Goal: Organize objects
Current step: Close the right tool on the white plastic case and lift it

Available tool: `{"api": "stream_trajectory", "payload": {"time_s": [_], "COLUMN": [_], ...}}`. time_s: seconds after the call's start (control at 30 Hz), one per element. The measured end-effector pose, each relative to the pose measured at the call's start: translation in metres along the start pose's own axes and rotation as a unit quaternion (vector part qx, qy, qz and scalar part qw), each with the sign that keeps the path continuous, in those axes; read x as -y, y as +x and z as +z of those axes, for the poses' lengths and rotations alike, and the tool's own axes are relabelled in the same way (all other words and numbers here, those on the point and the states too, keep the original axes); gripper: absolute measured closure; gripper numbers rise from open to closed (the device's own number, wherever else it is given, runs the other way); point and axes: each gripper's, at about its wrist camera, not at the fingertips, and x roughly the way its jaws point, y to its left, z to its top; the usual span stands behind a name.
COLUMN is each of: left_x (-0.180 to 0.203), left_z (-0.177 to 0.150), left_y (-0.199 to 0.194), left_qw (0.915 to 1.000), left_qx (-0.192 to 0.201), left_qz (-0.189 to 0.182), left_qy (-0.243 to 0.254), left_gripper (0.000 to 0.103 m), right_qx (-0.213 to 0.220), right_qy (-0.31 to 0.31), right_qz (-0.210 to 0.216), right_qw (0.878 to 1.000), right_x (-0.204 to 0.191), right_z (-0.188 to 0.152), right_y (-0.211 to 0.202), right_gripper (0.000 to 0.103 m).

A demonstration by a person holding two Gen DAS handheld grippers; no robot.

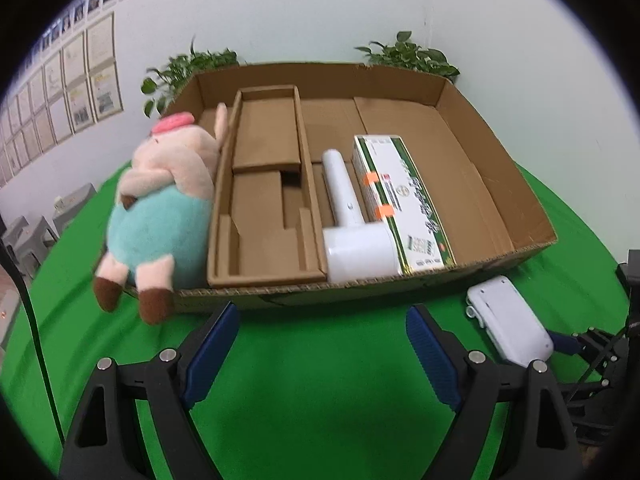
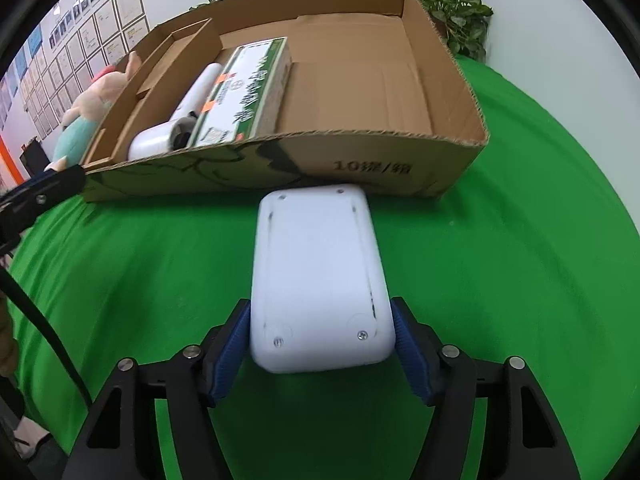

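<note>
A flat white plastic device lies on the green cloth just in front of the cardboard box. My right gripper is shut on the device's near end, with a blue pad pressed against each side. In the left wrist view the same device sits at the lower right. My left gripper hangs open over bare cloth before the box's front wall, nothing between its fingers. Inside the box lie a white hair dryer, a green-and-white carton and a cardboard insert. A plush pig leans on the box's left wall.
Green cloth covers the table. The right part of the box floor holds nothing. Potted plants stand behind the box against a white wall. Framed papers hang on the left wall.
</note>
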Motion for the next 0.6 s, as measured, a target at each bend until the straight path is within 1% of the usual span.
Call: {"api": "stream_trajectory", "payload": {"time_s": [0.07,0.13,0.2,0.23,0.27,0.3,0.33,0.37,0.4,0.47,0.53,0.57,0.6], "left_x": [0.001,0.002,0.004,0.006,0.007,0.009,0.012,0.014,0.017,0.022,0.027,0.028,0.029], "left_z": [-0.005,-0.012,-0.019,-0.023,-0.025,-0.028,-0.031,-0.032,-0.034,-0.036,-0.039,-0.039,-0.041], "left_y": [0.004,0.007,0.011,0.013,0.016,0.019,0.022,0.025,0.029,0.033,0.038,0.040,0.044], "left_qw": [0.9993,0.9967,0.9915,0.9874,0.9833,0.9782,0.9732,0.9688,0.9614,0.9521,0.9437,0.9412,0.9366], "left_qx": [-0.023,-0.048,-0.073,-0.087,-0.099,-0.113,-0.126,-0.136,-0.150,-0.164,-0.173,-0.176,-0.182], "left_qz": [-0.029,-0.064,-0.105,-0.130,-0.149,-0.170,-0.187,-0.201,-0.224,-0.250,-0.271,-0.276,-0.284], "left_qy": [-0.005,-0.013,-0.020,-0.025,-0.031,-0.038,-0.044,-0.049,-0.056,-0.066,-0.079,-0.085,-0.095], "left_gripper": [0.017,0.017,0.017,0.017,0.017,0.017,0.017,0.017,0.017,0.017,0.017,0.017,0.017], "right_qx": [-0.007,-0.013,-0.015,-0.011,-0.005,0.009,0.018,0.025,0.023,0.014,0.014,0.014,0.014], "right_qy": [0.006,0.002,-0.023,-0.032,-0.038,-0.046,-0.050,-0.055,-0.060,-0.065,-0.071,-0.072,-0.071], "right_qz": [0.010,0.030,0.048,0.052,0.053,0.054,0.056,0.063,0.074,0.086,0.080,0.074,0.064], "right_qw": [1.000,0.999,0.998,0.998,0.998,0.997,0.997,0.996,0.995,0.994,0.994,0.995,0.995], "right_x": [-0.008,-0.022,-0.038,-0.041,-0.044,-0.046,-0.046,-0.046,-0.046,-0.046,-0.048,-0.048,-0.049], "right_z": [-0.007,-0.018,-0.030,-0.033,-0.035,-0.037,-0.037,-0.037,-0.036,-0.036,-0.038,-0.039,-0.039], "right_y": [-0.006,-0.014,-0.022,-0.026,-0.030,-0.036,-0.039,-0.043,-0.044,-0.043,-0.043,-0.043,-0.041], "right_gripper": [0.039,0.039,0.038,0.036,0.032,0.014,0.001,0.000,0.001,0.001,0.000,0.001,0.001]}}
